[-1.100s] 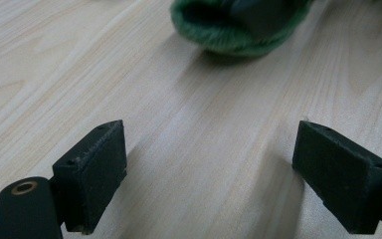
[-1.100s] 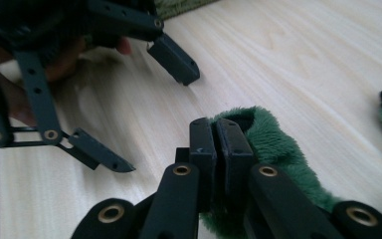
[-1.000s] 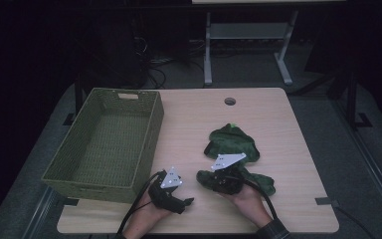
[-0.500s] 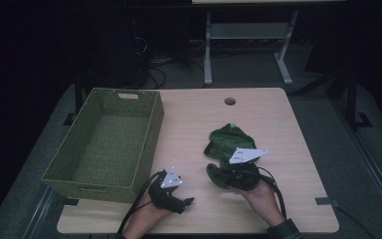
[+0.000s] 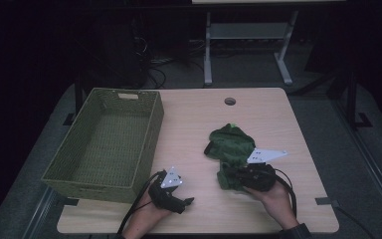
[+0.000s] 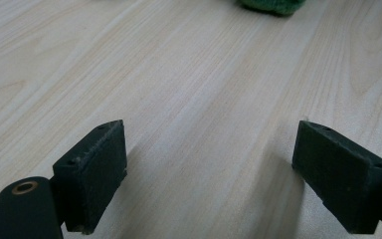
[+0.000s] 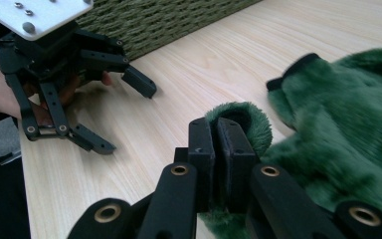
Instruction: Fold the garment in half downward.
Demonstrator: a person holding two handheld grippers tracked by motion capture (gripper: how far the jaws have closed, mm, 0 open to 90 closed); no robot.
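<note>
Rightward of the woven green rectangular basket (image 5: 107,144): right gripper (image 7: 218,142) clamped on fuzzy green fabric garment (image 5: 231,144); left gripper (image 6: 214,169) jaws wide, empty.

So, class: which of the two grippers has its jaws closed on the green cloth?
The right gripper: its jaws pinch a fold of the green cloth. The left gripper rests with jaws wide apart over bare table.

A pale wooden table (image 5: 258,114) with a round cable hole (image 5: 230,101) is set on dark grey carpet (image 5: 323,107), and a white metal frame (image 5: 208,55) and loose cables (image 5: 151,64) are seen in the dim background.
</note>
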